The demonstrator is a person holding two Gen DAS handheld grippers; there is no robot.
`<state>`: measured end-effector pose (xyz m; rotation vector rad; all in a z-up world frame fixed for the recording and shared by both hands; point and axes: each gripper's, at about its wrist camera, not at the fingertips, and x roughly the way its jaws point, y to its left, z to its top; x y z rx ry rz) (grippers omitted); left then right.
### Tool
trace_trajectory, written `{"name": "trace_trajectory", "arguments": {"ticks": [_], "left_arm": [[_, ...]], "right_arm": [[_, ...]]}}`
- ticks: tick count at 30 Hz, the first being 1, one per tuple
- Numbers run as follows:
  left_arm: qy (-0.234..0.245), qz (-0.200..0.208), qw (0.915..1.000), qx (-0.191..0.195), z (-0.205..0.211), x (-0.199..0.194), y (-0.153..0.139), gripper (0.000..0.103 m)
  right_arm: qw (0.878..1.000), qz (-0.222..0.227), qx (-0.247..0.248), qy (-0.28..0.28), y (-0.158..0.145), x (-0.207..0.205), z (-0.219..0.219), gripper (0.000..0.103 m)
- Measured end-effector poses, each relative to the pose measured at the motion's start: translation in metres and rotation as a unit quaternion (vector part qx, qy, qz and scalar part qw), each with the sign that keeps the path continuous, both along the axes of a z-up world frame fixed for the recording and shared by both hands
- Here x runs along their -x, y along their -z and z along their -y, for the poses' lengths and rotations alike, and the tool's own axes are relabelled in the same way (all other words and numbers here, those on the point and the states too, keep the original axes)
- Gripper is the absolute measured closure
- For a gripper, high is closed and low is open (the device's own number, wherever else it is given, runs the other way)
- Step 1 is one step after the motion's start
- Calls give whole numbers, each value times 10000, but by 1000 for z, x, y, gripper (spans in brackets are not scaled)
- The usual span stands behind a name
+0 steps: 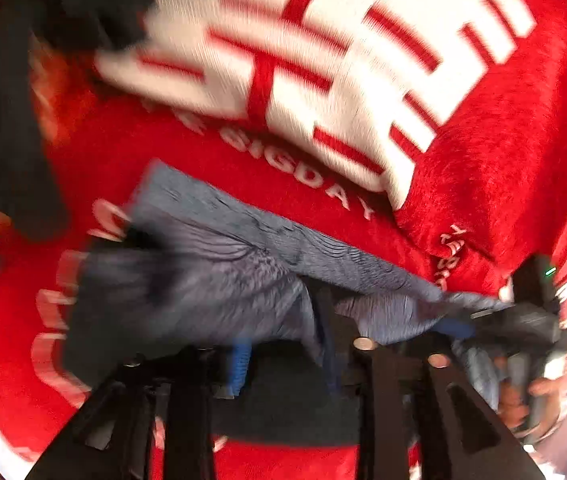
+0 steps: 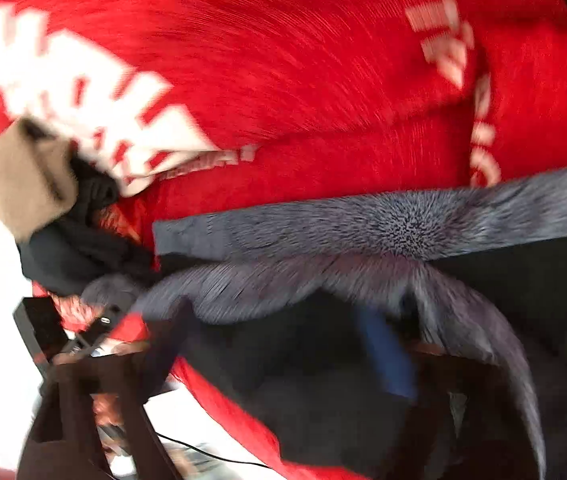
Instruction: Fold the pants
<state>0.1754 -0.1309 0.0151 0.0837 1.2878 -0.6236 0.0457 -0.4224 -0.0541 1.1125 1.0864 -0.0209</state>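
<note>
left gripper (image 1: 283,360): pinches pants (image 1: 211,264), blue pads nearly buried | right gripper (image 2: 387,344): cloth held too, it seems; blurred | pants: taut between both, above red blanket (image 1: 503,168) | step: likely mid-lift to fold; next, lay halves even | text: "BIGDAY" at 12 o'clock | dark clothes (image 2: 79,240) at 9 o'clock
</note>
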Motion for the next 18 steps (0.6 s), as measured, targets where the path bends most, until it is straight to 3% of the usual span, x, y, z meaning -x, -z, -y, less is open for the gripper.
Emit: {"name": "trace_trajectory", "arguments": {"ticks": [1, 2, 3, 4, 5, 10, 11, 14, 15, 17, 18], "left_arm": [[-33, 244, 9996, -117, -6, 4, -13, 32], [-100, 449, 9988, -172, -13, 8, -24, 24], [-86, 488, 9986, -205, -14, 8, -27, 24], [-24, 472, 9983, -355, -14, 6, -21, 24], [-35, 472, 9976, -505, -11, 4, -14, 24], [-63, 424, 9929, -1114, 19, -5, 48, 24], [-57, 495, 9895, -1360, 24, -6, 61, 24], [51, 704, 9850, -1577, 29, 0, 64, 24], [157, 692, 9835, -1662, 29, 4, 59, 24], [284, 684, 9809, -1801, 25, 14, 49, 24], [353, 692, 9801, -1829, 24, 21, 43, 24]], "right_arm": [[9997, 117, 228, -65, -18, 5, -4, 12], [9992, 228, 317, -106, -28, 12, -5, 19], [9986, 364, 337, -161, -37, 15, -12, 28], [9985, 356, 345, -224, -38, 13, -15, 53], [9984, 199, 394, -347, -33, 8, -21, 63], [9934, -689, 781, -471, 25, -27, -15, 64], [9940, -677, 802, -302, 30, -27, -5, 70], [9973, -389, 418, 465, 20, -2, 27, 67], [9966, -275, 490, 604, 6, 13, 34, 63], [9944, -157, 793, 676, -19, 39, 38, 34], [9937, -80, 856, 714, -27, 51, 38, 33]]}}
